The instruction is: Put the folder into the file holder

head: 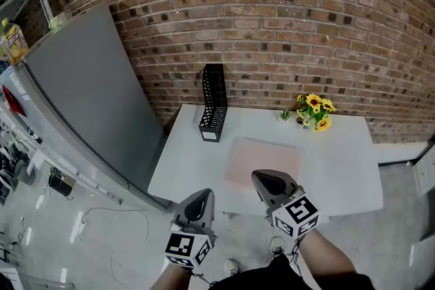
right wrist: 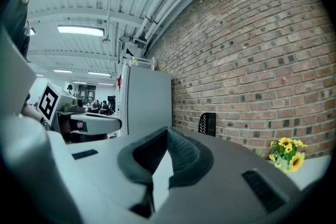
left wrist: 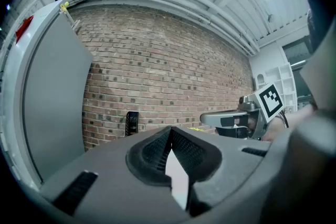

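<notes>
A pale pink folder (head: 264, 161) lies flat on the white table (head: 340, 166), near its front edge. The black mesh file holder (head: 214, 105) stands upright at the table's back left, by the brick wall; it also shows small in the left gripper view as the holder (left wrist: 132, 123) and in the right gripper view as the holder (right wrist: 207, 124). My right gripper (head: 262, 177) hangs over the folder's near edge, shut and empty. My left gripper (head: 202, 195) is shut and empty too, off the table's front edge, left of the folder. The shut jaws fill each gripper view.
A small bunch of sunflowers (head: 315, 111) sits at the table's back right, also seen as flowers (right wrist: 286, 152). A big grey panel (head: 88, 92) leans at the left of the table. Brick wall (head: 285, 24) runs behind. Cables lie on the floor (head: 95, 227) at lower left.
</notes>
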`<move>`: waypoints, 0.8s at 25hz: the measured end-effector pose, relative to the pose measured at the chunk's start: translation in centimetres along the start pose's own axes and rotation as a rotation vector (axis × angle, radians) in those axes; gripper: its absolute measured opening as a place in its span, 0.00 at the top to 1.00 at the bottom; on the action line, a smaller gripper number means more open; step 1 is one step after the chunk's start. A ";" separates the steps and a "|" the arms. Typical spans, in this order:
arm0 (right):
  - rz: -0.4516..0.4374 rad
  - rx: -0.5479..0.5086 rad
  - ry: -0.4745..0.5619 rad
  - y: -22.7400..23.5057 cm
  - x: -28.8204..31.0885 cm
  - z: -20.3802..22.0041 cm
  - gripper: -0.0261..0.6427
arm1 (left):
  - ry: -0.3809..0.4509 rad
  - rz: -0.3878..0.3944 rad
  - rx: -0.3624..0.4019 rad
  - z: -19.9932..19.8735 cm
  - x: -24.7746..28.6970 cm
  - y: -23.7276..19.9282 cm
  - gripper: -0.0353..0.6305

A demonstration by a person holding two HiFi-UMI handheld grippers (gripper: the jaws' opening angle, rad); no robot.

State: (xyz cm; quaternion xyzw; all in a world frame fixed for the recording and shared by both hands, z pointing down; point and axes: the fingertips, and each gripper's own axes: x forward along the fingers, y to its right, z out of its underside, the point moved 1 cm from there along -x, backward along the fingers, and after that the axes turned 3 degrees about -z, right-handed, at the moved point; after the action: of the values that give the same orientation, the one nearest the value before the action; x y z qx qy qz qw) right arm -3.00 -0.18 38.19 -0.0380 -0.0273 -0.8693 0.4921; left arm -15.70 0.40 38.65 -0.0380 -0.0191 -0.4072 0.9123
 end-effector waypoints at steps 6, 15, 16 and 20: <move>-0.006 0.004 0.002 0.9 0.0 0.0 0.96 | -0.001 -0.013 -0.010 0.0 0.7 0.1 0.94; -0.061 0.016 0.009 3.3 0.2 -0.1 0.96 | 0.011 -0.073 -0.037 -0.2 2.5 0.7 0.94; -0.069 0.010 0.011 3.7 0.2 -0.2 0.96 | 0.013 -0.082 -0.034 -0.2 2.8 0.9 0.94; -0.109 -0.003 0.014 5.6 0.1 -0.5 0.95 | 0.015 -0.114 -0.036 -0.4 4.2 1.9 0.94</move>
State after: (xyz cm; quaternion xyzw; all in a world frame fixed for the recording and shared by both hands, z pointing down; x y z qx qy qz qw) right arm 1.69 -3.16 37.78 -0.0310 -0.0246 -0.8952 0.4439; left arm -11.45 -1.48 38.45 -0.0503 -0.0068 -0.4590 0.8870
